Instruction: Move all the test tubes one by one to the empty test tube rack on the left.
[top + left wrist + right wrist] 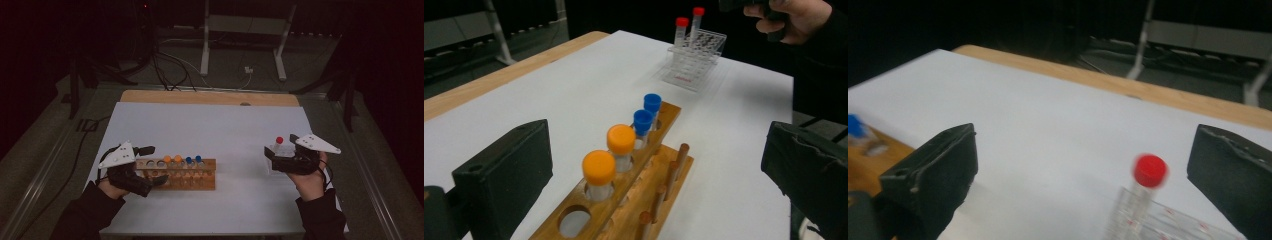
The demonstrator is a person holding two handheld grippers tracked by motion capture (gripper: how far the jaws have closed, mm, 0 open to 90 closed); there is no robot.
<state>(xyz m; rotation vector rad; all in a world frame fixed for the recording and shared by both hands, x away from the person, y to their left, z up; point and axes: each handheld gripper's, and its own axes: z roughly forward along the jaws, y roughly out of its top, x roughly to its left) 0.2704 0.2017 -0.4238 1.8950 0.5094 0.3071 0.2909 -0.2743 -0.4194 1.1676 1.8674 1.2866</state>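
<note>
Jaws of my right gripper (1083, 185) stand apart, red-capped tube (1149, 171) between them (clear rack (1178, 225) below); I'd centre before squeezing.

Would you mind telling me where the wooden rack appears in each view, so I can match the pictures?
High view: the wooden rack lies lower left of centre, beside the left hand-held gripper.
Left gripper view: it runs from bottom centre up toward the middle, between the black jaws.
Right gripper view: one end shows at the left edge.
Shared landmark: the blue-capped tubes standing in it.
</note>
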